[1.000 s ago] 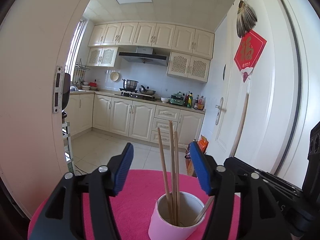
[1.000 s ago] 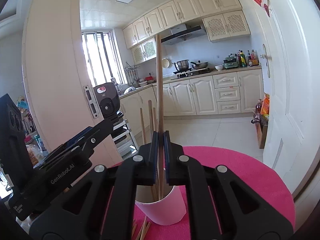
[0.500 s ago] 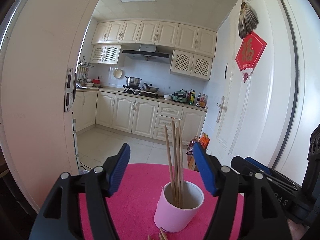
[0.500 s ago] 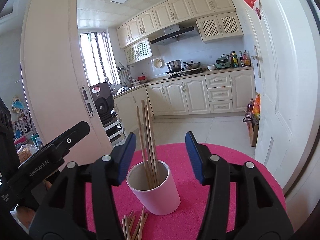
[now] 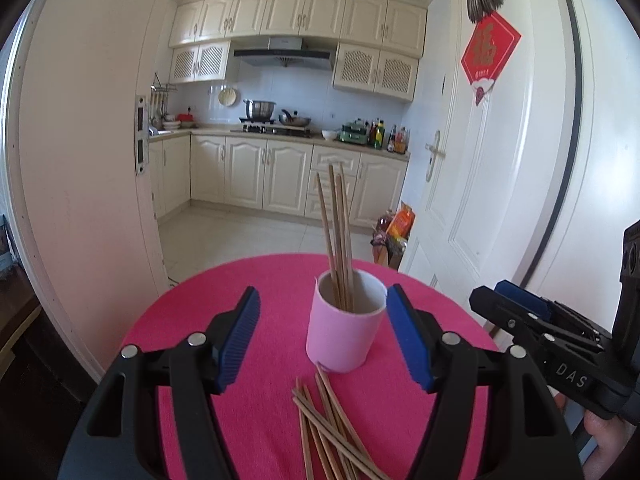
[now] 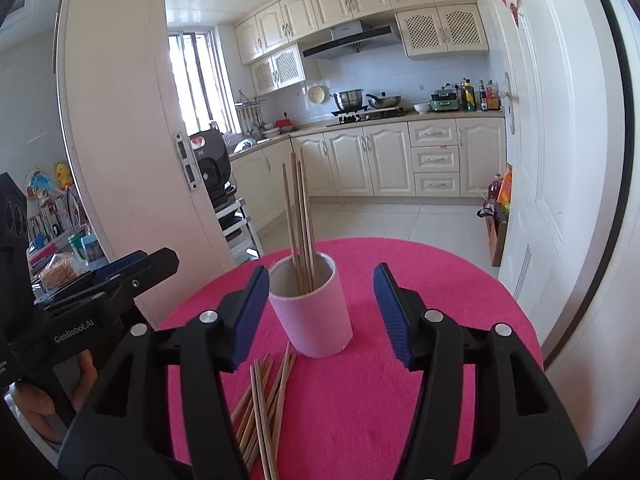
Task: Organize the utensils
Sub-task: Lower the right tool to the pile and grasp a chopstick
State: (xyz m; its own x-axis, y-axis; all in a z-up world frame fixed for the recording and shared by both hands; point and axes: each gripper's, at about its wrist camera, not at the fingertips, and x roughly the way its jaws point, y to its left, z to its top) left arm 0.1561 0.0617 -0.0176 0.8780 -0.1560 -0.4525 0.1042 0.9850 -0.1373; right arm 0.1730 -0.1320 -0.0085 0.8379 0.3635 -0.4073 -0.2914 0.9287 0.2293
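Left wrist view: round surface covered in bright pink cloth [image 5: 248, 312], with a pale pink cylindrical paper cup [image 5: 343, 322] standing upright near its middle. Several long thin wooden chopsticks [image 5: 336, 236] upright inside the cup, leaning slightly together. More loose wooden chopsticks [image 5: 328, 428] lying crossed in a heap on the cloth just in front of the cup. Left gripper [image 5: 322, 338], black with blue ribbed pads, seen low in front with jaws spread wide and nothing between the pads; cup beyond them, untouched. At the right edge, the black body of the right gripper [image 5: 532, 322], held by a hand partly visible in the corner. Cream kitchen cabinets and a white door with a red diamond-shaped paper decoration [image 5: 490, 50] behind. Right wrist view: same pink cup [image 6: 310, 310] upright on the pink cloth, standing chopsticks [image 6: 298, 220] inside, loose heap [image 6: 262, 400] lying in front and to the left. Right gripper [image 6: 318, 314] with jaws opening, holding nothing, pads flanking the cup without touching. Left gripper's black body [image 6: 108, 280] at the left edge, fingers of a hand [image 6: 32, 400] beneath.
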